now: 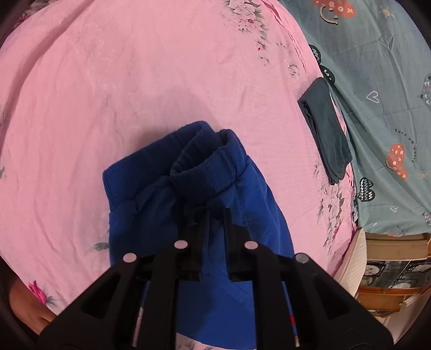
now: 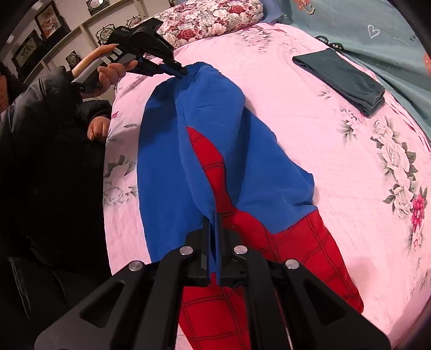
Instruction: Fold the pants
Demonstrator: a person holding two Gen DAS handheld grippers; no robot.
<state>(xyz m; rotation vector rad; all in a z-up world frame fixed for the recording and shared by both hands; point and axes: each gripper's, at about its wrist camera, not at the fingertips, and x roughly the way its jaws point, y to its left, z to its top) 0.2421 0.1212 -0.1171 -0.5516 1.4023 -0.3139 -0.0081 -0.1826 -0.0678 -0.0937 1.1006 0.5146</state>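
The blue and red pants (image 2: pixel 215 150) lie lengthwise on the pink floral bedsheet (image 2: pixel 309 129). In the left wrist view their ribbed waistband (image 1: pixel 172 167) is bunched just ahead of the left gripper (image 1: pixel 215 215), which is shut on the blue fabric near the waist. The left gripper also shows in the right wrist view (image 2: pixel 181 72), pinching the far end and lifting it slightly. My right gripper (image 2: pixel 212 218) is shut on a raised fold of blue fabric where the blue part meets the red web-patterned legs (image 2: pixel 296 247).
A folded dark grey garment (image 2: pixel 342 78) lies on the sheet's right side, also in the left wrist view (image 1: pixel 326 129). A grey-blue patterned cover (image 1: pixel 377 80) lies beyond it. A floral pillow (image 2: pixel 212 18) sits at the bed's head. The person's dark jacket (image 2: pixel 48 161) is at left.
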